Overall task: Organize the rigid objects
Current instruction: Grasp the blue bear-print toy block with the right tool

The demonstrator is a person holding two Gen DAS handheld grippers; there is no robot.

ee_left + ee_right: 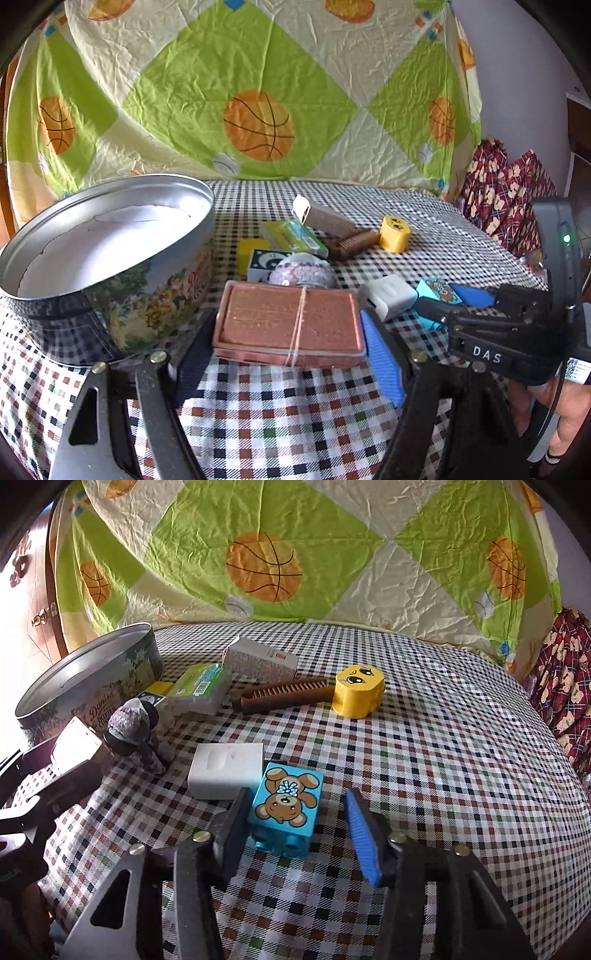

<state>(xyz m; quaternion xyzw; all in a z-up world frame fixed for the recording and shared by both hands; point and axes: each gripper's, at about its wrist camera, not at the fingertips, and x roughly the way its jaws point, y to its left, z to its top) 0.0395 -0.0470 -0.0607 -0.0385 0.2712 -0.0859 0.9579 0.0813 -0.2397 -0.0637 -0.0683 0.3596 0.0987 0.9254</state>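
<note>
Now the left gripper (288,354) pinches the copper case (288,321) beside the tin (110,236); right gripper (295,830) spread around the bear block (286,805), not clamped. Next: close squarely.

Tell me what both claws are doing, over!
Left gripper clamps copper box. Right gripper open around bear block. White block touching it.

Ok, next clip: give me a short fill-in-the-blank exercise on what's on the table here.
1. The left gripper is shut on a pinkish box bound with a rubber ____.
2. Between the right gripper's fingers sits a blue block printed with a ____.
3. The block with a face beside the comb is coloured ____.
Missing words: band; bear; yellow.
</note>
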